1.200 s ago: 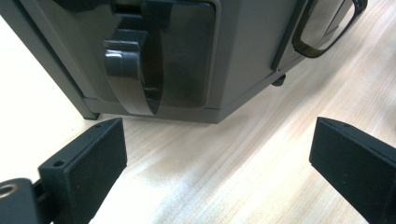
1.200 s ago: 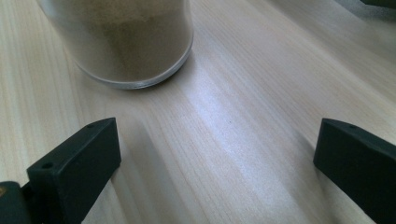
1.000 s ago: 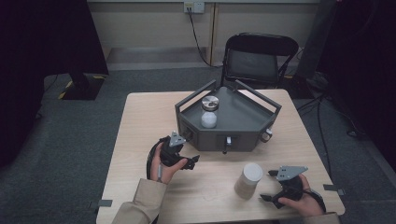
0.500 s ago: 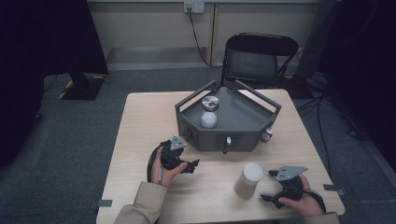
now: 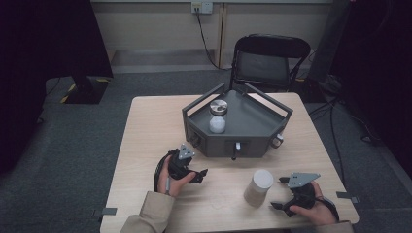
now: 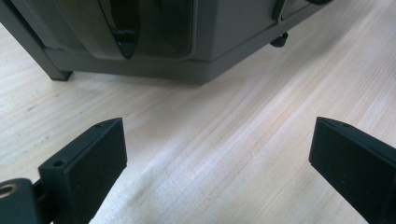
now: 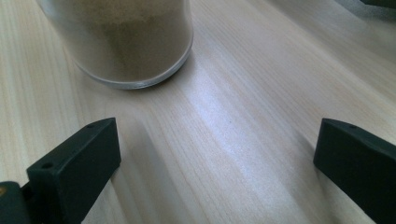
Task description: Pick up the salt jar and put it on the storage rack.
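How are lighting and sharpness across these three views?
High view: dim, dark corners, soft detail; the table is evenly lit. Right gripper view: sharp wood grain, a pale glare streak beside the jar. Left gripper view: grey box slightly soft, jaws crisp.

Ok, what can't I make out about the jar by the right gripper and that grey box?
- Jar: top cut off by the right gripper view's upper edge.
- Grey box: left gripper view crops it; front fittings unreadable.
- Box knobs: too small in the high view.
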A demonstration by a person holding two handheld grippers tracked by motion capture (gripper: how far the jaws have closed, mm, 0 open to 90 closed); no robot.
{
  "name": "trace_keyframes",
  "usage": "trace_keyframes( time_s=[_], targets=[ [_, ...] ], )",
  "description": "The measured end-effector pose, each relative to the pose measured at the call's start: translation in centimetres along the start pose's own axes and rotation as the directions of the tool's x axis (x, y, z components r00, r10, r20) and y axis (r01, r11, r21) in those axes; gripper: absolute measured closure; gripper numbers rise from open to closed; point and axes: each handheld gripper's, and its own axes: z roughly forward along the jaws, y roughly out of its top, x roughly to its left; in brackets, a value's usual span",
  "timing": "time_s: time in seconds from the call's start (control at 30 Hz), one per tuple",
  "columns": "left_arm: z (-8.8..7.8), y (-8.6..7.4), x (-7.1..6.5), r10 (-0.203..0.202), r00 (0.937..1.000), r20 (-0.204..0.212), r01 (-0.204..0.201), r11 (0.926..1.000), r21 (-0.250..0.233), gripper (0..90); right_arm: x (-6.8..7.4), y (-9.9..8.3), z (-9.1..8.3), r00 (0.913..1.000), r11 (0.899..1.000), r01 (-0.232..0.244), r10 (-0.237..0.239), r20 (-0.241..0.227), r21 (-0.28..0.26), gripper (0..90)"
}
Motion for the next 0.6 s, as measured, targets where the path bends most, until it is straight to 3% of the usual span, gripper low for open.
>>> trace_keyframes(
  time_s=[0.6],
  targets=[
    [0.71,-1.04,0.00,-0.008,1.0000,0.003,0.007,0.9995,0.030,3.8,0.00,0.00,0.00,1.0000,1.000,0.000,0.000,0.000,0.000,0.0]
  ],
)
